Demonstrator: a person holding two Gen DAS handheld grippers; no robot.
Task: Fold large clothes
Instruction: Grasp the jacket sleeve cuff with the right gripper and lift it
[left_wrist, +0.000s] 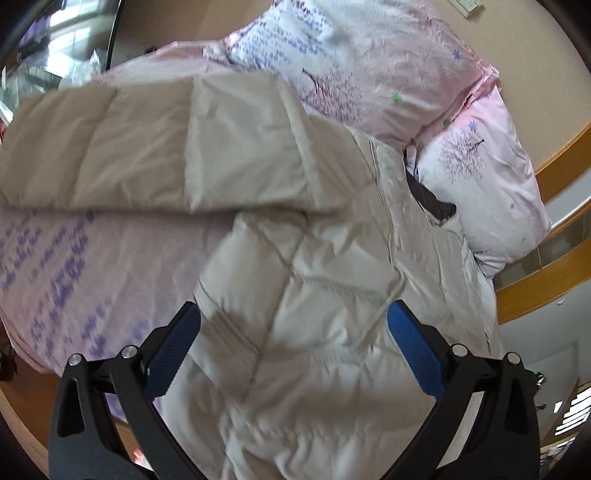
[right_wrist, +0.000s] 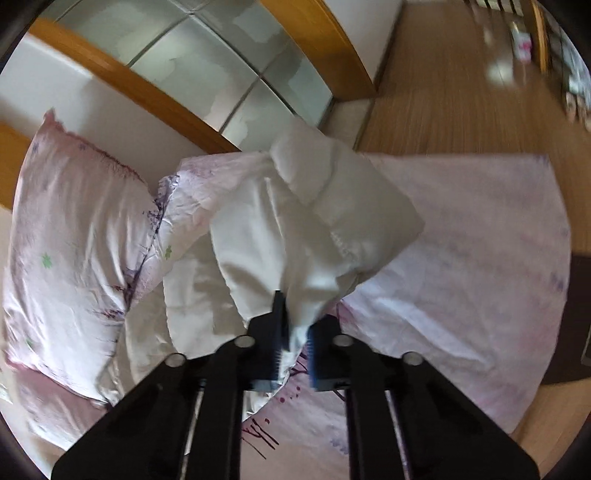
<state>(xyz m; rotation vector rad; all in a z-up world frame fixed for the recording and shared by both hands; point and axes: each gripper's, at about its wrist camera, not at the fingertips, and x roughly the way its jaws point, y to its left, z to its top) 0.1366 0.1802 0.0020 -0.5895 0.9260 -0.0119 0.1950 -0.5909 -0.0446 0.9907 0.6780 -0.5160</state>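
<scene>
My right gripper (right_wrist: 293, 341) pinches the coat (right_wrist: 317, 221); my left gripper (left_wrist: 293, 325) is wide open above the coat.

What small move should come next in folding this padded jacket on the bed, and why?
Probably close the left hand-held gripper on the padded jacket. Its jaws stand wide open over the fabric, while the right hand-held gripper is already shut on a piece of the jacket. Both ends need holding before the fold is carried across the bed.
</scene>
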